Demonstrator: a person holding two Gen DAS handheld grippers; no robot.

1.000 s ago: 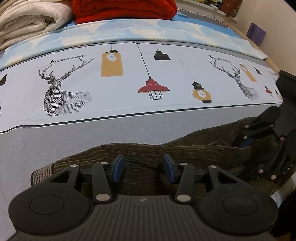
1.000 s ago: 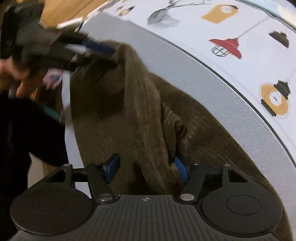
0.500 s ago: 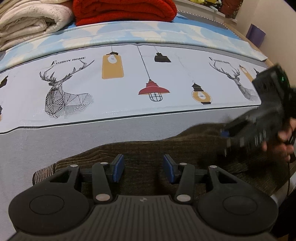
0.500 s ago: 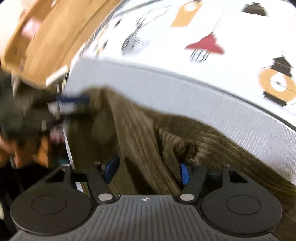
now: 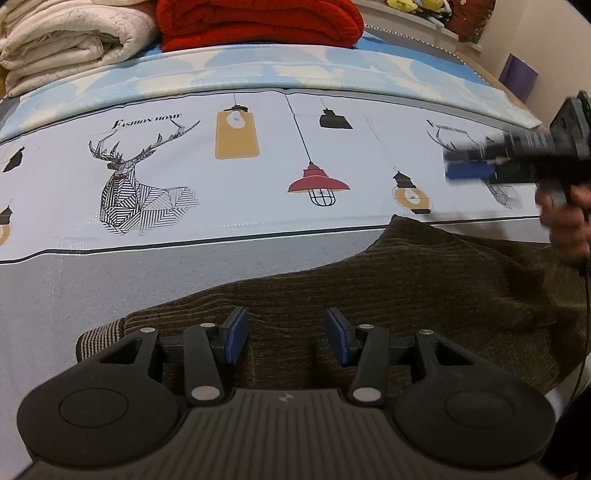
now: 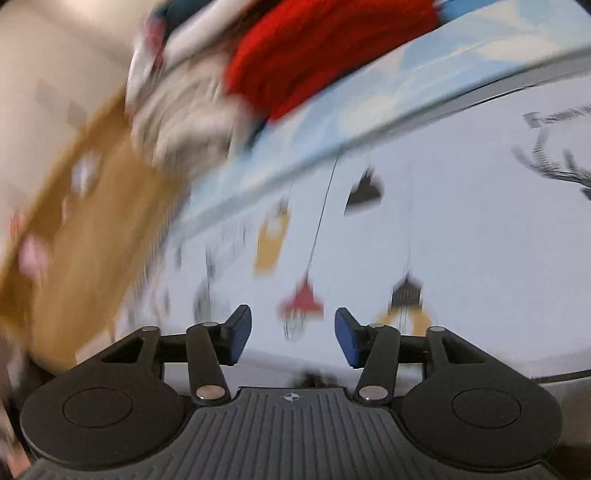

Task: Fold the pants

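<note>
Dark olive corduroy pants [image 5: 424, 288] lie flat along the near edge of the bed, their striped cuff [image 5: 96, 336] at the left. My left gripper [image 5: 287, 335] hovers low over the pants near the cuff end, open, its blue pads apart with fabric only beneath them. My right gripper [image 5: 458, 162], held by a hand [image 5: 565, 221], is blurred and lifted above the printed sheet, clear of the pants. In the right wrist view my right gripper [image 6: 291, 339] has nothing between its blue pads, and its jaws are closing.
A sheet printed with deer and lamps [image 5: 147, 184] covers the bed. A folded red blanket [image 5: 258, 18] and a cream blanket [image 5: 66, 40] lie at the back. A wooden bed frame [image 6: 74, 240] borders the bed on one side. A purple object [image 5: 517, 74] stands at the far right.
The right gripper has left the pants, lifted and rolled away over the printed sheet. The pants' right part now lies spread flat. The left gripper has not moved.
</note>
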